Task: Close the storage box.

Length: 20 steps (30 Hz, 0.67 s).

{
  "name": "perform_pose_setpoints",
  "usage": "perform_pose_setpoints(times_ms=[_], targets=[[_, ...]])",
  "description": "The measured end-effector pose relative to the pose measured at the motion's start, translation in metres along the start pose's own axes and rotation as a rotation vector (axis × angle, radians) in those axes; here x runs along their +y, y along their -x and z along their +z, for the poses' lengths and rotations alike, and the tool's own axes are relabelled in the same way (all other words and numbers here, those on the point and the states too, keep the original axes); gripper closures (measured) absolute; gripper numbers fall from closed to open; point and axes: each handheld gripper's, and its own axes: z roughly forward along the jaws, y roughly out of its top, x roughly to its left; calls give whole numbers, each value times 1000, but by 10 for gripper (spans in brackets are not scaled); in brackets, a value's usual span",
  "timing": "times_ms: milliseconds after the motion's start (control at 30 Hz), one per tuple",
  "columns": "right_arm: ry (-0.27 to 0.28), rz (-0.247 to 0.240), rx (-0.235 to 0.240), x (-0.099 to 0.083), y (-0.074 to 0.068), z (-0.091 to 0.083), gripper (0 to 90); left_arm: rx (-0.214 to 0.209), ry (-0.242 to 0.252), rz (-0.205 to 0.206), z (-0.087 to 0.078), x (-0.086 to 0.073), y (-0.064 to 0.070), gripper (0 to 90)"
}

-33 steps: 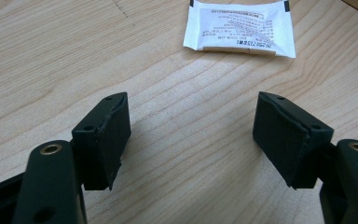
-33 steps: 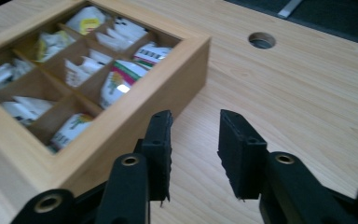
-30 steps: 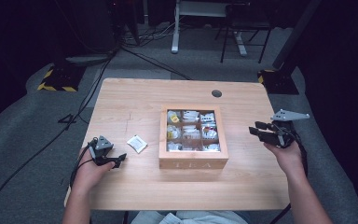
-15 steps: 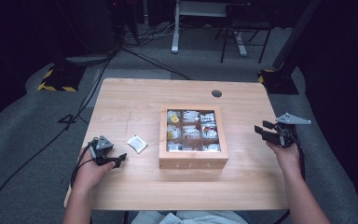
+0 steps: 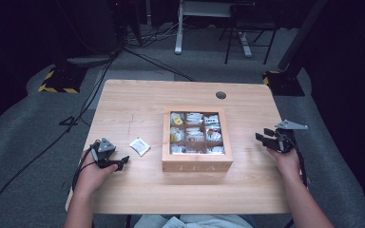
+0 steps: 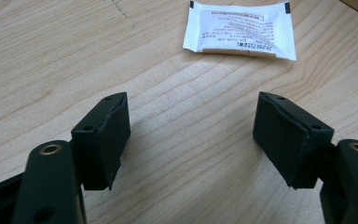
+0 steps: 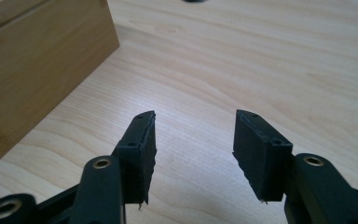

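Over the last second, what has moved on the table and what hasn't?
The right gripper drew back from the tea box toward the table's right edge, jaws open and holding nothing. Nothing was picked up or let go. The left gripper stayed put, open, with the white packet lying just ahead of it, and the box hasn't shifted.

Table: pale wood, visible grain, smooth matt finish. Tea box: light wood, smooth, matt, clear glossy lid pane. Sachet ahead of the left gripper jaws: white paper-like wrapper, slight sheen, crimped ends. Left gripper's pads: black, matt, rubbery, rough edges; brass-coloured rivets behind. Right gripper: same matt black pads, worn edges.
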Motion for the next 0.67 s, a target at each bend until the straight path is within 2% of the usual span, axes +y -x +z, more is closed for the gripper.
perform_pose_setpoints(times_ms=[133, 333, 467, 667], targets=[[-46, 21, 9, -5, -1, 10, 475, 0, -1, 0, 0, 0, 0, 280], [-79, -25, 4, -14, -5, 23, 451, 0, -1, 0, 0, 0, 0, 280], [-75, -39, 11, -21, -6, 30, 392, 0, -1, 0, 0, 0, 0, 279], [-84, -39, 12, -20, -6, 31, 311, 0, 0, 3, 0, 0, 0, 276]])
